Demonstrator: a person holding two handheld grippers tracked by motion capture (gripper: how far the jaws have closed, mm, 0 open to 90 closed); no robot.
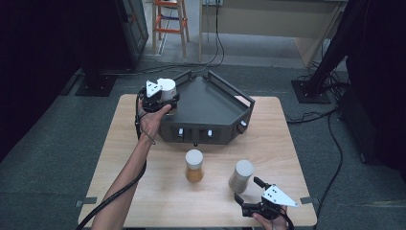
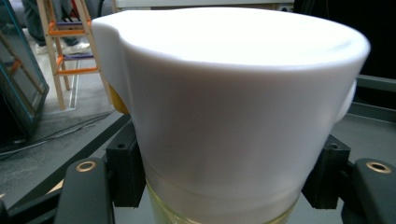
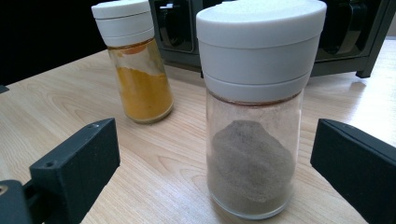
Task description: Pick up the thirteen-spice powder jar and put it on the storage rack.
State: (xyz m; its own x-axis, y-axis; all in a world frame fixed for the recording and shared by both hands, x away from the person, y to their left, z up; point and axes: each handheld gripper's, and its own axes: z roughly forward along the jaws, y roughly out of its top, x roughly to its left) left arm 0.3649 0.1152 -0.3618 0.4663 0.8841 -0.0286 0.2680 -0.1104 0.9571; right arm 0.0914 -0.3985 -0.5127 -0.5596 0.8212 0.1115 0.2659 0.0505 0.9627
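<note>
High view: left tongs [image 1: 165,101] carry a white-capped spice jar [image 1: 166,89] over the dark rack [image 1: 210,103]'s left corner; lower it level. Left gripper view: jaws clamp the jar below its cap. Right gripper view: right tongs [image 3: 219,163] gape around the grey-powder jar [image 3: 254,116] on the tabletop [image 3: 154,163], touching nothing.

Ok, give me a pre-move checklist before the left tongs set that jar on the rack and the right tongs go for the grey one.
1. Left tongs gripping the white-capped jar: ok, pads clamp both sides below the cap.
2. Held jar over the dark rack: ok, at its left corner.
3. Landing spot below the jar: cannot tell, hidden by the jar.
4. Right tongs open: ok, jaws stand apart.
5. Grey-powder jar lined up: ok, upright between the jaws, untouched.
6. Orange-powder jar out of the way: ok, standing apart to the side.
</note>
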